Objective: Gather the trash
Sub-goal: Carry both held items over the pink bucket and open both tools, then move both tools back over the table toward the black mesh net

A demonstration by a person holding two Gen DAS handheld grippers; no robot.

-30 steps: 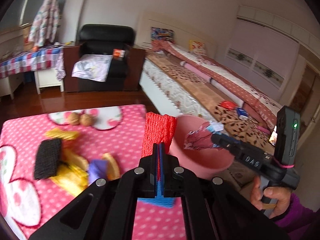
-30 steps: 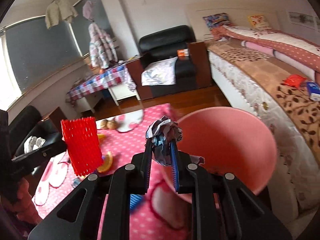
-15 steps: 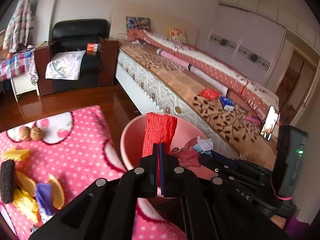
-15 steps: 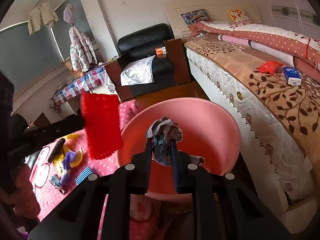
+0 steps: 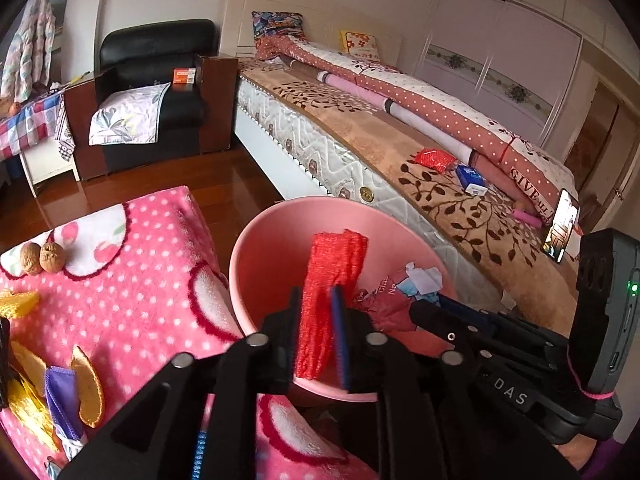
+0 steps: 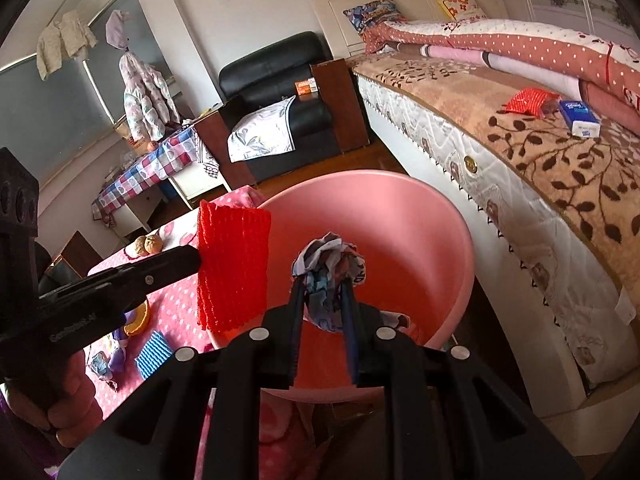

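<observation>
i'm holding both grippers over the pink basin (image 6: 420,240) beside the pink dotted blanket (image 5: 152,264). my left gripper (image 5: 316,300) has just been opening its jaws; the red foam net (image 5: 332,292) is sitting loosely between them above the basin, with a gap on one side. my right gripper (image 6: 322,292) is pinching the crumpled wrapper (image 6: 330,272) over the basin's inside. orange peels (image 5: 86,392) and walnuts (image 5: 42,258) are lying on the blanket.
</observation>
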